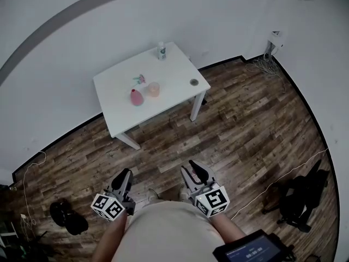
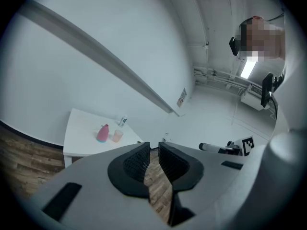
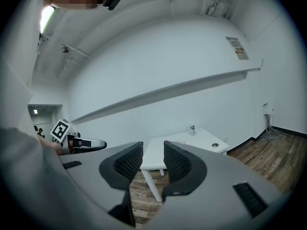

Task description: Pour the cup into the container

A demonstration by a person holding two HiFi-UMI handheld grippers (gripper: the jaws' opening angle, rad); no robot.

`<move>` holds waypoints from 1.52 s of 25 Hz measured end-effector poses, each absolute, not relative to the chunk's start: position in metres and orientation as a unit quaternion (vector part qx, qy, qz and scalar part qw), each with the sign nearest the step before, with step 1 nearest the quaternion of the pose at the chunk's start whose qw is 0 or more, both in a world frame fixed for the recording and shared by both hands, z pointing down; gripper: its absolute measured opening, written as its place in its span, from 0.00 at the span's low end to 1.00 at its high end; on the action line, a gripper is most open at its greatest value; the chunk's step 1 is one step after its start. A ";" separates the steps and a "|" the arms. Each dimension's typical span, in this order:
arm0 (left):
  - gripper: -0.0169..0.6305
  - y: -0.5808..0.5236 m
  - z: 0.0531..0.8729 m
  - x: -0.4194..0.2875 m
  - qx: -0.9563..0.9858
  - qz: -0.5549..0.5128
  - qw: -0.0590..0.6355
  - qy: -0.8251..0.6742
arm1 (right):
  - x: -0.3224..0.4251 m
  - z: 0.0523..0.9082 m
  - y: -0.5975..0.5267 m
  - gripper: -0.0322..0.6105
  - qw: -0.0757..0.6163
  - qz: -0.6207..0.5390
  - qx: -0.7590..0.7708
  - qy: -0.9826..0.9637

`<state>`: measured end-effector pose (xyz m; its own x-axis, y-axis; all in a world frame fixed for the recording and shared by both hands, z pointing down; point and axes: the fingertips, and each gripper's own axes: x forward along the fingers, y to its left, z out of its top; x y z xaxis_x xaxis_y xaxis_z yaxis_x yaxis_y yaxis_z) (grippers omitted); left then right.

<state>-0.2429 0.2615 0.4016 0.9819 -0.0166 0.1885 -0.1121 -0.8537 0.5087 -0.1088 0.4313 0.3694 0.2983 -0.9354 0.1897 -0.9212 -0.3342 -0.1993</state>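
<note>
A peach cup (image 1: 154, 89) stands on a small white table (image 1: 174, 94) beside a pink vase-shaped container (image 1: 136, 97). The left gripper view shows the cup (image 2: 116, 136) and the container (image 2: 102, 133) far off. Both grippers are held low in front of the person, well short of the table. My left gripper (image 1: 126, 174) has its jaws close together with nothing between them (image 2: 153, 145). My right gripper (image 1: 195, 168) is shut and empty (image 3: 153, 145), pointing towards the table (image 3: 168, 150).
The table also holds a white bottle (image 1: 162, 51) at its far edge, a small round object (image 1: 194, 82) and a small pink item (image 1: 140, 79). On the wood floor lie a black bag (image 1: 297, 198), a dark object (image 1: 68, 216) and cables (image 1: 267, 64).
</note>
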 end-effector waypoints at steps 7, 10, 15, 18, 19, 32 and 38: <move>0.13 0.276 0.398 -0.231 0.960 0.090 0.262 -0.043 | -0.094 0.364 0.457 0.25 0.025 -0.117 -0.800 0.588; 0.13 0.286 0.399 -0.223 0.960 0.091 0.261 -0.045 | -0.086 0.366 0.469 0.25 0.021 -0.113 -0.800 0.589; 0.13 0.306 0.400 -0.211 0.961 0.091 0.255 -0.050 | -0.075 0.366 0.496 0.25 0.012 -0.102 -0.794 0.599; 0.13 0.318 0.401 -0.208 0.962 0.090 0.253 -0.056 | -0.069 0.370 0.512 0.25 0.006 -0.097 -0.792 0.602; 0.13 0.322 0.403 -0.207 0.961 0.089 0.253 -0.059 | -0.066 0.373 0.517 0.25 0.003 -0.099 -0.793 0.602; 0.13 0.301 0.420 -0.197 0.958 0.103 0.258 -0.074 | -0.037 0.390 0.496 0.25 0.000 -0.120 -0.793 0.598; 0.13 0.250 0.433 -0.164 0.958 0.108 0.257 -0.066 | -0.009 0.389 0.452 0.25 -0.002 -0.116 -0.796 0.594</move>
<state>-0.1639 0.2502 0.4328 0.9677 -0.0712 0.2417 -0.1826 -0.8590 0.4783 -0.0086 0.4518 0.3888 0.2665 -0.9454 0.1875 -0.9463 -0.2936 -0.1352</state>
